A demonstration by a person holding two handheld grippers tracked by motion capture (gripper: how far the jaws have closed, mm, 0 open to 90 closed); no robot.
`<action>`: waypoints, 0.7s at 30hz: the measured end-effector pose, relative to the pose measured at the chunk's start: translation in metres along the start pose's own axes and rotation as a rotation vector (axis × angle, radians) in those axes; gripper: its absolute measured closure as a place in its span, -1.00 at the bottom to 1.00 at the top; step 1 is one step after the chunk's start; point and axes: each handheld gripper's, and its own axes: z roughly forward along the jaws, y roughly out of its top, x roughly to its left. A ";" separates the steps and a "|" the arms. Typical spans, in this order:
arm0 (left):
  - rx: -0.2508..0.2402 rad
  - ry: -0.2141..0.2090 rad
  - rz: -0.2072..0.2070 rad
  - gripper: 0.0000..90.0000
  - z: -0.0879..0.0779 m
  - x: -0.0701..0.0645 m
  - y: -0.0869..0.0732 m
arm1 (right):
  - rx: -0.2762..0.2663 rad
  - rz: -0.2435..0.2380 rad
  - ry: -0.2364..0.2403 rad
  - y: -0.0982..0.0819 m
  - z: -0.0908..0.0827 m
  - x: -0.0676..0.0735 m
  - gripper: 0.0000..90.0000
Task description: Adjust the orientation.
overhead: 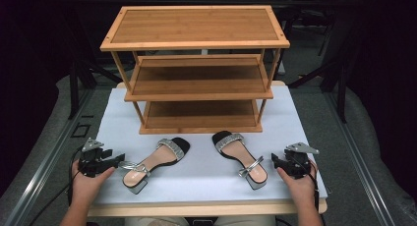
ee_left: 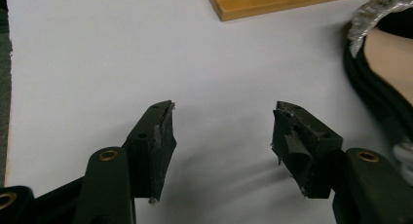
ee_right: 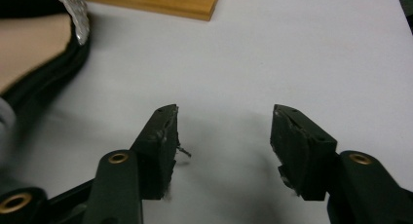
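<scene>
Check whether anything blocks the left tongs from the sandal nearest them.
Nothing visible does. The left tongs stand open just left of the left sandal, with only bare white mat between them; that sandal's heel strap lies right beside the tips.

So colour-wise: the three-tier bamboo shelf rack [overhead: 196,64] is a warm honey-orange with fine straight grain lines running lengthwise, and its framing edges are a shade lighter. It sits on a plain pale white-lavender table mat [overhead: 295,118], no pattern at all, with a light tan wooden table edge [overhead: 206,208] peeking out below.

The left heeled sandal [overhead: 152,164] and right heeled sandal [overhead: 241,158] match: beige-tan insoles, black rims, glittery silver toe bands and silver ankle straps, greyish block heels.

The left black two-jaw gripper [overhead: 120,158] and right black two-jaw gripper [overhead: 273,160] are matte black with brass-coloured rivets and grey triangular plates on top.
</scene>
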 end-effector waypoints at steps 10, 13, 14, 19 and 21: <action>-0.015 -0.024 -0.011 -0.08 -0.001 -0.003 -0.001 | -0.027 0.036 0.022 -0.002 -0.003 0.001 -0.04; -0.028 -0.027 -0.015 -0.08 -0.004 -0.003 -0.001 | -0.045 0.046 0.029 -0.002 -0.005 0.004 -0.02; -0.026 -0.027 -0.015 -0.08 -0.004 -0.003 -0.002 | -0.047 0.045 0.038 -0.002 -0.006 0.005 -0.02; -0.011 -0.039 -0.023 -0.05 -0.004 -0.003 -0.001 | -0.044 0.047 0.036 -0.001 -0.006 0.006 0.00; -0.013 -0.044 -0.030 -0.05 -0.004 -0.003 -0.001 | -0.039 0.051 0.033 -0.001 -0.005 0.004 0.00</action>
